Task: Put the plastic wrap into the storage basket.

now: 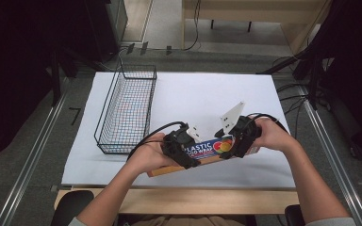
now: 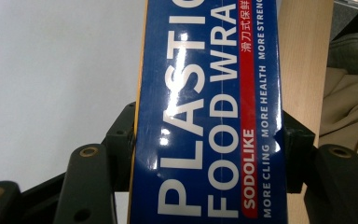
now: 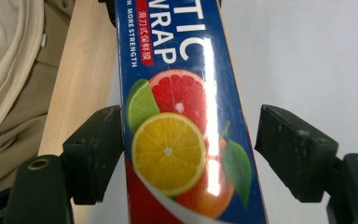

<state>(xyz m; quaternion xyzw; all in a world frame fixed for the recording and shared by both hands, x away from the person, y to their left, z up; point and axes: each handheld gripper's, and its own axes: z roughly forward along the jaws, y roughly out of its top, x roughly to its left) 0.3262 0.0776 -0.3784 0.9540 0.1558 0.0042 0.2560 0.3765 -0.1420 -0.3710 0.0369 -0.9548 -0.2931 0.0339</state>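
- Item: wrap box [image 1: 212, 149], a long blue carton printed with citrus fruit, carried clear of the white table [image 1: 188, 101] near its 6 o'clock edge, lying roughly 8 to 2 o'clock in the high view.
- Left gripper [image 1: 183, 151]: jaws pressed on both long sides of the box's lettered end; in the left gripper view the box [image 2: 209, 116] sits squeezed between the two pads. This hold bears the box.
- Right gripper [image 1: 234, 141]: jaws spread at the fruit end; in the right gripper view the box [image 3: 182, 135] runs between them, one pad just beside its edge, the other standing apart with table showing in the gap. No pinch here.
- Basket [image 1: 128, 109]: black wire, at 10 o'clock on the table, well apart from the box; its inside looks bare.
- Progress, as judged: box lifted and secured in one gripper; the other has let go. Left to do, likely: carry toward the basket and set it inside.
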